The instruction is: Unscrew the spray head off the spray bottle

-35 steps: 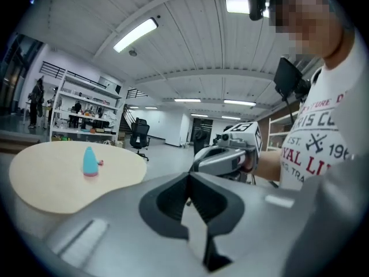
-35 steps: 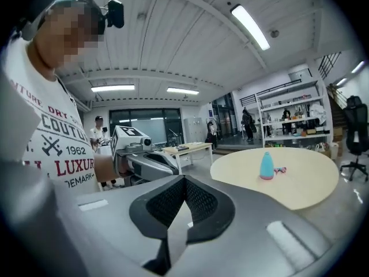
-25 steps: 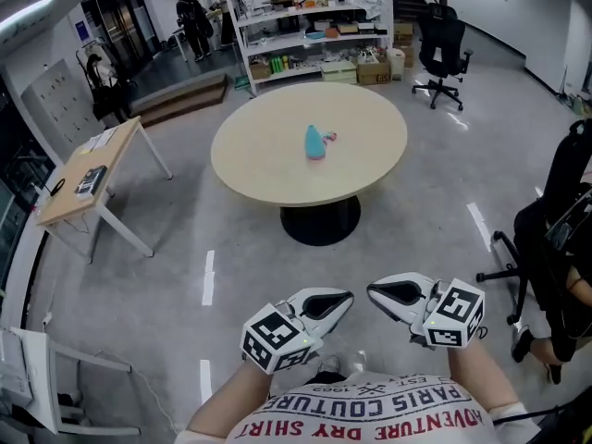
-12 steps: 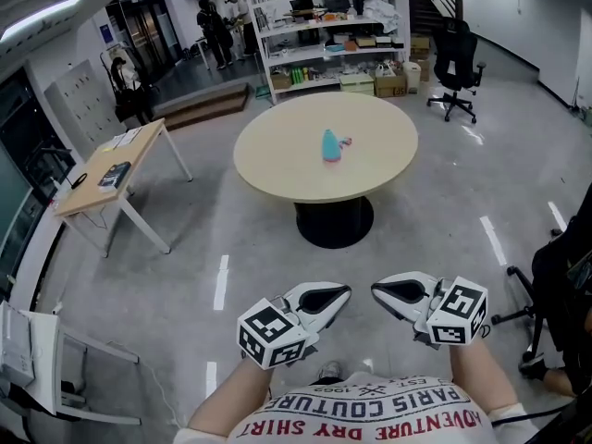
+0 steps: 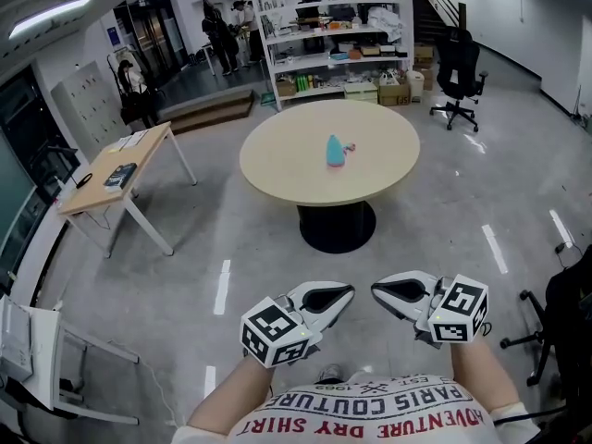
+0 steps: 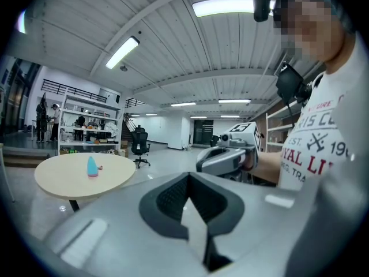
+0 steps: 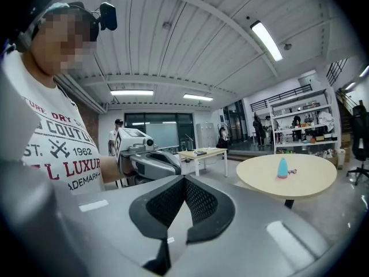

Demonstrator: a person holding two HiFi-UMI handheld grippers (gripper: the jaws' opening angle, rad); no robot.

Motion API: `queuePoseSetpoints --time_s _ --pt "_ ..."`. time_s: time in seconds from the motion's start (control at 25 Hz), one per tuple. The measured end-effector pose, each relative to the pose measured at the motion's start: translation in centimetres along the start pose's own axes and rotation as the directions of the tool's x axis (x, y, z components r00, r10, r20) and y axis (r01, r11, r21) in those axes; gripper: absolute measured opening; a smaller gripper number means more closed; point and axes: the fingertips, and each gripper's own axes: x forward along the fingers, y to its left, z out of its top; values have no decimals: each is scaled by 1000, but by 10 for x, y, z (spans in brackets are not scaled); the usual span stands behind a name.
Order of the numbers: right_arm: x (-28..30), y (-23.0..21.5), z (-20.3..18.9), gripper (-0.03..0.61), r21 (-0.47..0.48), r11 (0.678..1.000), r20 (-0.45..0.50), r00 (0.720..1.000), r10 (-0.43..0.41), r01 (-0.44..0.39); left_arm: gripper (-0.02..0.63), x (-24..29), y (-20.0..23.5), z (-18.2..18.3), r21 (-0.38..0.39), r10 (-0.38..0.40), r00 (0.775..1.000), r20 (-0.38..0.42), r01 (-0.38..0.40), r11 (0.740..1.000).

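A light blue spray bottle (image 5: 334,151) stands upright near the middle of a round beige table (image 5: 277,169), several steps ahead of me. A small pink item (image 5: 349,144) lies just right of it. My left gripper (image 5: 347,294) and right gripper (image 5: 377,291) hover close to my body, far from the table, tips pointing at each other. Both are shut and hold nothing. The left gripper view shows the bottle (image 6: 92,167) far off at the left and the right gripper (image 6: 222,157) opposite. In the right gripper view the bottle (image 7: 282,168) is at the right and the left gripper (image 7: 153,163) opposite.
Grey floor lies between me and the table. A wooden desk (image 5: 116,174) stands at the left and a white table (image 5: 28,359) at the lower left. Shelving (image 5: 333,35), an office chair (image 5: 460,63) and people (image 5: 217,26) are at the back. A black chair (image 5: 569,313) is at the right edge.
The table and bottle have shifted right and down in the head view. The seated person at the right has left the frame. Both grippers stay shut near my body.
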Motion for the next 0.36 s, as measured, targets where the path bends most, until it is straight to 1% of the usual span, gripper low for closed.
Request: queuePoseSetpoints --time_s 0.16,0.36 --pt "8 13 2 0 0 1000 -3 1000 4 -4 2 -14 -2 -2 12 -3 1000 -4 3 1000" --pt "14 12 1 0 -2 1000 0 1000 1 -1 2 -15 2 -2 15 -11 1000 -7 11 1000"
